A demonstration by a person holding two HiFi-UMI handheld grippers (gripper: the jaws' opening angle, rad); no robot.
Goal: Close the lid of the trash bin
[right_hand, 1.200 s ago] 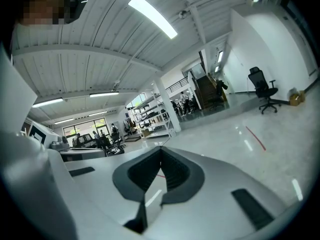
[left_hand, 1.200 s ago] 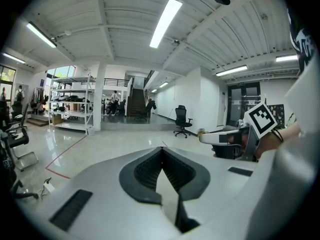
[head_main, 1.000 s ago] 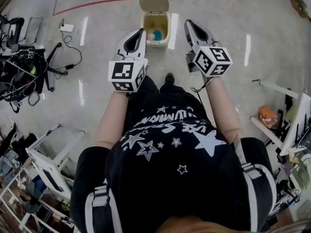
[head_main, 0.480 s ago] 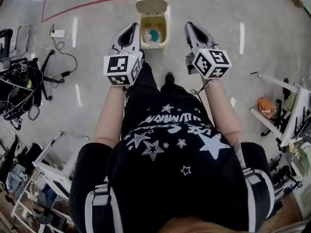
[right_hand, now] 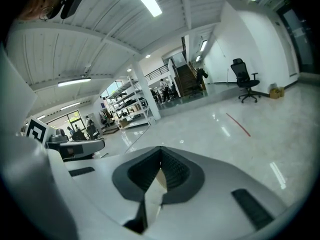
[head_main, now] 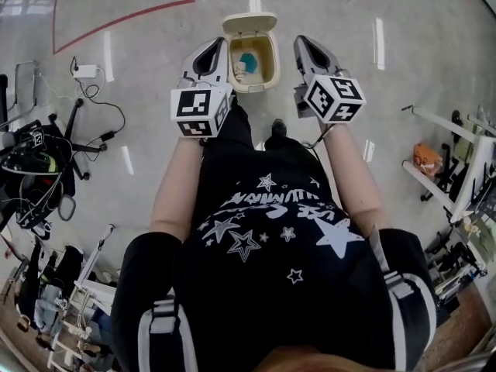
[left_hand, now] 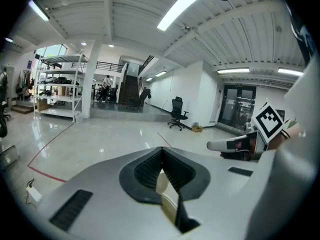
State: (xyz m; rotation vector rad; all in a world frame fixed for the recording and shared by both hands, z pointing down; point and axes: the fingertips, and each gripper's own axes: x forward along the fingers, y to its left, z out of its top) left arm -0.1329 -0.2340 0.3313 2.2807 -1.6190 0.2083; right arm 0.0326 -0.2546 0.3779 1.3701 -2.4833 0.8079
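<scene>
Open trash bin (head_main: 253, 87) between left gripper (head_main: 219, 46), right gripper (head_main: 301, 43); both jaws closed, empty

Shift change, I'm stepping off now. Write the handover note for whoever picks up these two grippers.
Left gripper: shut, empty, held just left of the trash bin.
Right gripper: shut, empty, held just right of the bin.
Lid: open, tipped back on the bin's far side, with neither gripper on it. Blue rubbish shows inside.
Done: approach only.
Left: reach the lid, swing it forward and down until it sits shut.
</scene>
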